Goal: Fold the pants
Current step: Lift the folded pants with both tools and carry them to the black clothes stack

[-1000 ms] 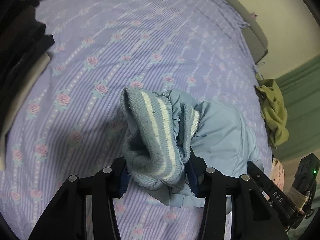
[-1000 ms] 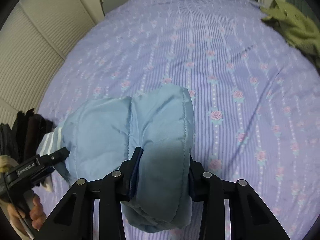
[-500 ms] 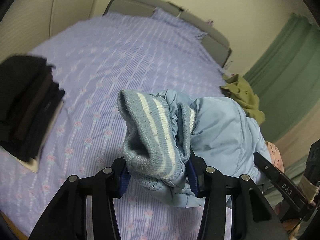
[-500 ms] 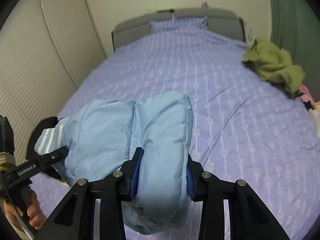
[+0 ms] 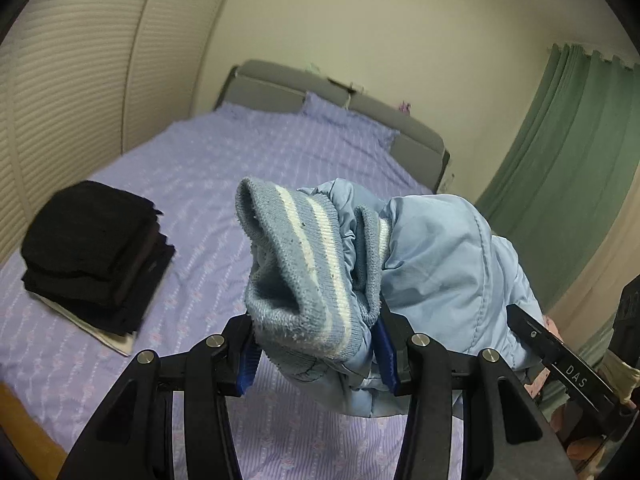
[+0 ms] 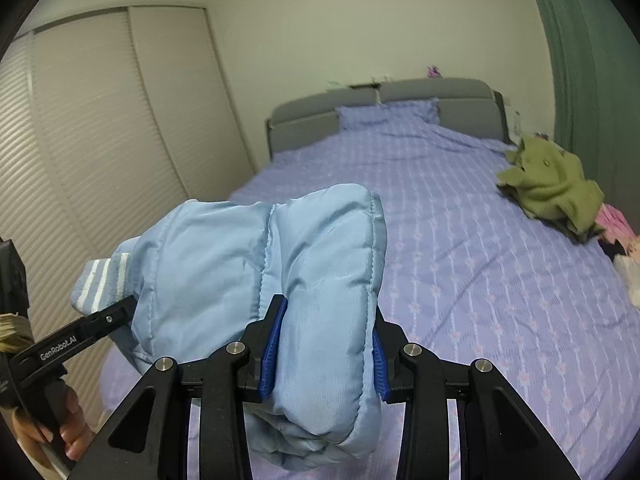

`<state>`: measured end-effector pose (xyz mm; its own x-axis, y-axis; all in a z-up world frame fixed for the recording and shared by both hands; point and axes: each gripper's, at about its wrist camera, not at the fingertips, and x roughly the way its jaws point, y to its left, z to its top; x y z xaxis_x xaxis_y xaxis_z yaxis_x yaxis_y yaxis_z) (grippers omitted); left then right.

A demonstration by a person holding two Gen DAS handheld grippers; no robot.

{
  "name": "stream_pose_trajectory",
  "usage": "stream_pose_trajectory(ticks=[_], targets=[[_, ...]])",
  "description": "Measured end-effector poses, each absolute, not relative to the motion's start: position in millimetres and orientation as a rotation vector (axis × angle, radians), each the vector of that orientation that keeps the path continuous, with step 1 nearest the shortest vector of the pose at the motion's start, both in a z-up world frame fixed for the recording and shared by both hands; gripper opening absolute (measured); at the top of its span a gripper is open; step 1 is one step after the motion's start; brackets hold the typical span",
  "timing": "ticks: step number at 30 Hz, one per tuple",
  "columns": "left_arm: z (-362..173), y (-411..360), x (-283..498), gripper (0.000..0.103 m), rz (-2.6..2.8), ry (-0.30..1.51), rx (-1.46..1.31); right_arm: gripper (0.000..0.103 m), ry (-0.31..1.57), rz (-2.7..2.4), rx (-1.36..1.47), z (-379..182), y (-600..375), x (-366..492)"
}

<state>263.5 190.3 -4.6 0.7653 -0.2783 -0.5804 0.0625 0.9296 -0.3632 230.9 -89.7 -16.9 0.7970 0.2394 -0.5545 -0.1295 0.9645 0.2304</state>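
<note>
The light blue padded pants (image 5: 444,264) are folded into a thick bundle and held in the air above the bed. My left gripper (image 5: 316,356) is shut on the end with the striped knit cuff (image 5: 304,276). My right gripper (image 6: 324,350) is shut on the other, padded end of the pants (image 6: 320,280). The striped cuff (image 6: 100,280) shows at the left of the right wrist view, with the left gripper's finger (image 6: 80,334) under it. The right gripper's finger (image 5: 560,364) shows at the right of the left wrist view.
A stack of folded black clothes (image 5: 96,248) lies on the bed's left side. A green garment (image 6: 552,184) lies at the bed's right edge, with pink items (image 6: 616,220) beside it. The purple flowered bedspread (image 6: 460,216) runs to a grey headboard (image 6: 436,90). Wardrobe doors (image 6: 100,140) stand left, a green curtain (image 5: 560,152) right.
Both grippers have risen and tilted up with the pants bundle held between them. The views now show the headboard and walls instead of looking down on the bed.
</note>
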Motion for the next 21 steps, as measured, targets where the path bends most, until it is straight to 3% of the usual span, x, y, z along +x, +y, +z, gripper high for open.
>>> stream_pose_trajectory(ticks=[10,21], targets=[[4.5,264.5,242.1,0.047,-0.159,0.624,-0.352,0.038,0.561,0.261,0.130,2.1,-22.5,213.6],[-7.4,419.7,285.7,0.047,-0.174,0.688,-0.345,0.038,0.603,0.251,0.171,-6.3,127.2,243.5]])
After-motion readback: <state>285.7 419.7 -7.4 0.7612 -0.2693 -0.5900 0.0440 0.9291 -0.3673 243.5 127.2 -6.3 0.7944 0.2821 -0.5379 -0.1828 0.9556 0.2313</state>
